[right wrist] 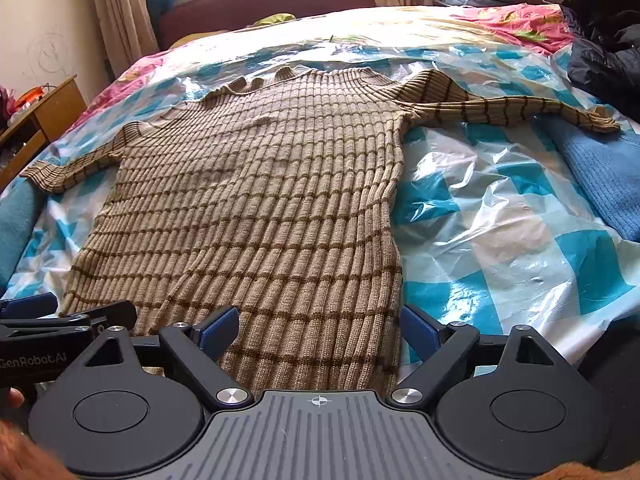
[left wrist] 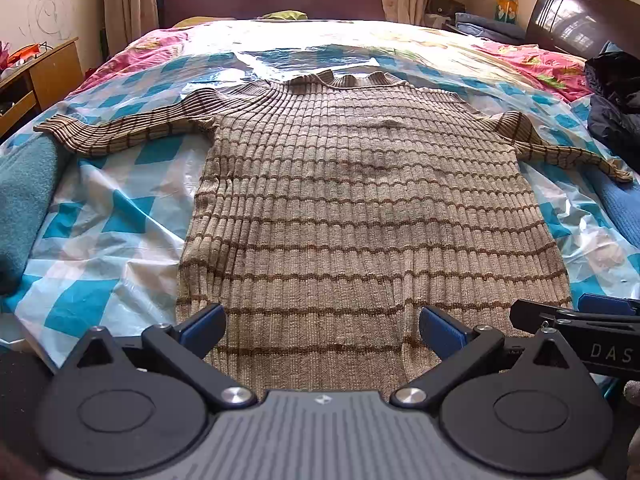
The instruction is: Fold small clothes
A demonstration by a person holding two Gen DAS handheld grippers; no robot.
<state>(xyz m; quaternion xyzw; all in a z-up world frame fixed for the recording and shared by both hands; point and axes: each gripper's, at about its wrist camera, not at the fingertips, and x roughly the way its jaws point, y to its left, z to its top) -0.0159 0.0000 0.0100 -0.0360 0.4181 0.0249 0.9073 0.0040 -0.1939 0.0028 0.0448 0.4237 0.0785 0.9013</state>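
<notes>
A tan ribbed sweater [left wrist: 360, 208] with brown stripes lies flat on the bed, collar far, both sleeves spread out sideways; it also shows in the right wrist view [right wrist: 260, 208]. My left gripper [left wrist: 322, 330] is open and empty, just above the sweater's near hem, left of centre. My right gripper [right wrist: 318, 330] is open and empty over the hem's right corner. The right gripper also shows at the right edge of the left wrist view [left wrist: 576, 312], and the left gripper at the left edge of the right wrist view [right wrist: 64, 316].
A blue-and-white checked plastic sheet [left wrist: 100, 216] covers the bed. A teal cloth [left wrist: 24, 200] lies at the left, a blue knit [right wrist: 600, 176] at the right, dark clothes [right wrist: 604, 48] at the far right. A wooden nightstand [left wrist: 36, 76] stands at the left.
</notes>
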